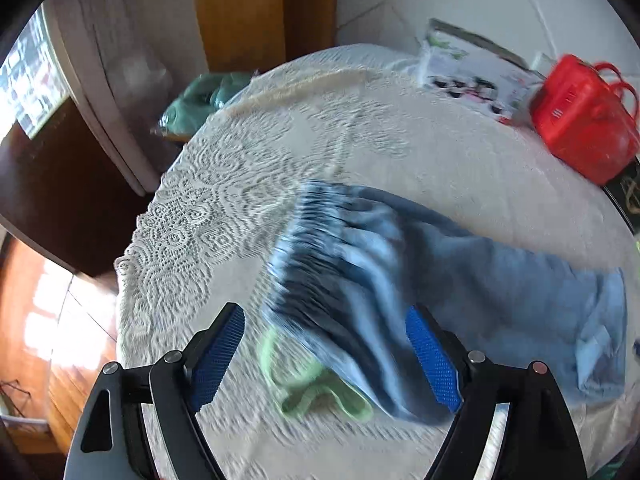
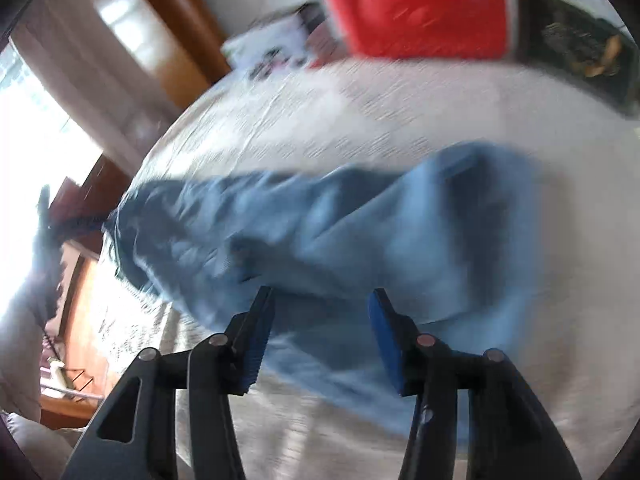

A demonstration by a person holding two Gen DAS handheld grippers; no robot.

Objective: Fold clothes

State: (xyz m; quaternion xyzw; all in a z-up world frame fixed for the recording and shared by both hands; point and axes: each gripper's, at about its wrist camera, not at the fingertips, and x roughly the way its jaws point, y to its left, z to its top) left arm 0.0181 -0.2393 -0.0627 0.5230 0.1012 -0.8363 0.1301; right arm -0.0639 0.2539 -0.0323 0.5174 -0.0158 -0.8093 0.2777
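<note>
Here the blue garment stretched lower-left to right; left gripper and right gripper both hung spread, empty, over its near edge.

— What sits at the far edge of the round table w/ the lace tablecloth?
— A red plastic basket, handles up, just beside a printed booklet. Off the rim: a teal bundle, wooden door, tiled wall.
</note>
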